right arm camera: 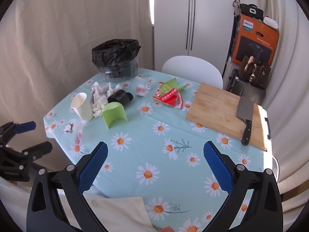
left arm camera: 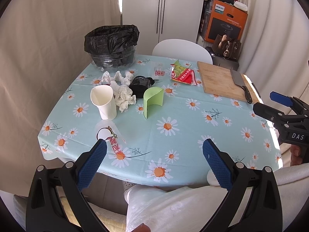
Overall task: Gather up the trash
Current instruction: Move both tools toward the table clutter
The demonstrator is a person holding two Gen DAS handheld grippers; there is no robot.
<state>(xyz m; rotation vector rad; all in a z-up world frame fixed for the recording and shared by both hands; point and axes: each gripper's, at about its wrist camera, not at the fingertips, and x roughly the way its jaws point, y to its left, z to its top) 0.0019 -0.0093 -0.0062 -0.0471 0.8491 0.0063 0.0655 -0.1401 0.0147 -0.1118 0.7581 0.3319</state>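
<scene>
- Only the right wrist view showed the whole cleaver lying on the bamboo cutting board at the table's right edge, and a cream cloth draped over the near edge; the left wrist view alone showed the person's white-clad lap below the tabletop.
- The left gripper hung with its blue-padded jaws spread wide and nothing between them — one fingertip appeared over a clear plastic wrapper with red print near the table's front left corner; whether it touched could not be told.
- The right gripper hovered over the daisy-print tablecloth, jaws likewise wide apart and holding nothing.
- The trash lay clustered at the far left of the table: a white paper cup standing upright, crumpled tissues just beside it, a squashed green paper cup, a black wad of plastic behind them, a clear plastic cup on its side and a red-and-green snack wrapper.
- A clear bin lined with a black bag stood at the far left corner, behind the tissues.
- Beyond the table — a white chair, an orange Philips box and a brown handbag.
</scene>
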